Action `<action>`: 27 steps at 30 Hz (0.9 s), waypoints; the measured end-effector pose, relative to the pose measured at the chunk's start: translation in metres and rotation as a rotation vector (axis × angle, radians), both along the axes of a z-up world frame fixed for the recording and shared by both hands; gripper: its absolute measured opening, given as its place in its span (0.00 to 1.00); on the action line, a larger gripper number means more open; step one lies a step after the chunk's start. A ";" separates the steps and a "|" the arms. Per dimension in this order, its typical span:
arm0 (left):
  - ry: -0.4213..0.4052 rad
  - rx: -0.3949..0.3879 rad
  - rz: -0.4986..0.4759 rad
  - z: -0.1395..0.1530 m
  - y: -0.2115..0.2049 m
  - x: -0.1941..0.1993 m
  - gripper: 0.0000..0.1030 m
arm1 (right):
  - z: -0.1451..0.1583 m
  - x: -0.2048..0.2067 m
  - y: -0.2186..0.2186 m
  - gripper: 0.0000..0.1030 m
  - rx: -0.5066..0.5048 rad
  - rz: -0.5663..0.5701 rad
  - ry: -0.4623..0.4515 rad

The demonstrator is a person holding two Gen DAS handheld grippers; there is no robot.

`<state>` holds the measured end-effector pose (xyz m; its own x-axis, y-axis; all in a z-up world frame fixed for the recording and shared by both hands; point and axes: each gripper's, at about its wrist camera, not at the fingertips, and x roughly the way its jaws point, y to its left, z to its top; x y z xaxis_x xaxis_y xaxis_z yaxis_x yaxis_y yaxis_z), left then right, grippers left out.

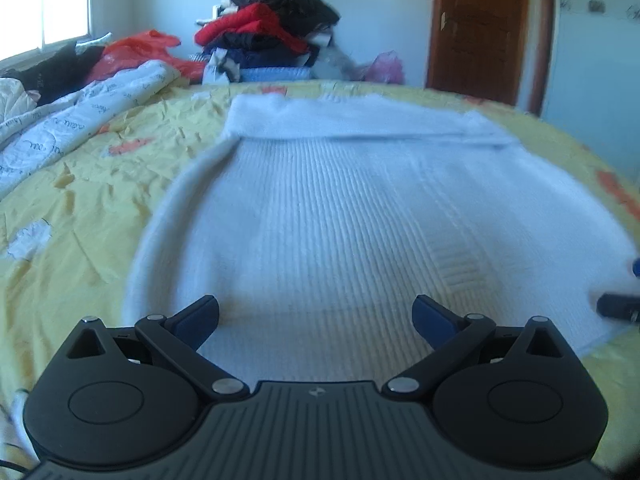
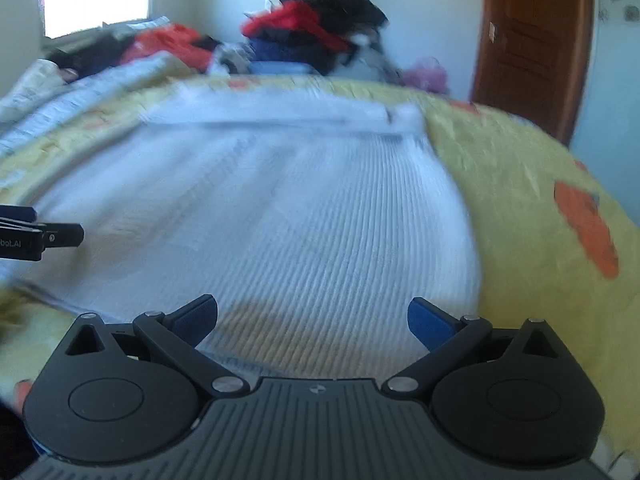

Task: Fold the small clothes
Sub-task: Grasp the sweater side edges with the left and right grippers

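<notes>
Left gripper [image 1: 316, 322] first: its blue-padded fingers [image 1: 198, 320] are spread wide apart, nothing between them, nothing pinched. They hang over the near hem of the white ribbed garment [image 1: 340, 208], and whether the tips brush the knit cannot be told from this angle. Over on the right gripper [image 2: 312, 322], same story: fingers [image 2: 430, 326] splayed wide, empty, poised above the near edge of the same garment [image 2: 280, 208]. The right wrist view is smeared with motion blur, so contact there is unclear too.

Each gripper peeks into the other's camera: the right one shows as a dark tip at the right edge of the left view, low over the garment's near right corner, and the left one juts in from the left edge of the right view, over the garment's left side.

The garment itself lies spread flat across the middle of the bed [image 1: 80, 216], ribs running away from the cameras, with a band folded across its far end and the left edge curling up in a soft ridge. Beneath it is a yellow bedsheet with orange patches. To the left sits a rumpled white quilt [image 1: 80, 120] with printed script. Beyond the far edge of the bed, a heap of clothes [image 1: 268, 28], black and red and navy, stacks up against the wall, an orange plastic bag [image 1: 140, 46] to its left, a brown door [image 1: 484, 24] to the right.
</notes>
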<state>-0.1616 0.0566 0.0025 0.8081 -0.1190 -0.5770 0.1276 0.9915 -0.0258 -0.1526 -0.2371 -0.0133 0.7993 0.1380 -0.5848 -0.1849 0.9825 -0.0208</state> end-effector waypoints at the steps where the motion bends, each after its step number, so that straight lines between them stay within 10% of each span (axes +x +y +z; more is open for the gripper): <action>1: -0.033 -0.008 -0.001 0.004 0.009 -0.006 1.00 | 0.007 -0.006 -0.008 1.00 0.012 0.013 -0.038; 6: -0.018 -0.066 0.070 0.007 0.065 -0.006 1.00 | 0.018 0.000 -0.062 1.00 0.091 -0.040 -0.009; 12: 0.102 -0.191 0.073 -0.009 0.095 0.008 1.00 | 0.000 0.024 -0.102 0.73 0.205 -0.072 0.162; 24: 0.295 -0.470 -0.104 -0.003 0.104 0.037 1.00 | -0.006 0.044 -0.125 0.45 0.560 0.048 0.386; 27: 0.347 -0.477 -0.080 0.001 0.110 0.045 0.86 | -0.010 0.051 -0.136 0.37 0.638 0.032 0.415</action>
<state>-0.1168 0.1668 0.0035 0.5599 -0.4823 -0.6737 0.1056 0.8480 -0.5193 -0.1012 -0.3727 -0.0233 0.5212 0.5694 -0.6357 -0.0821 0.7749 0.6268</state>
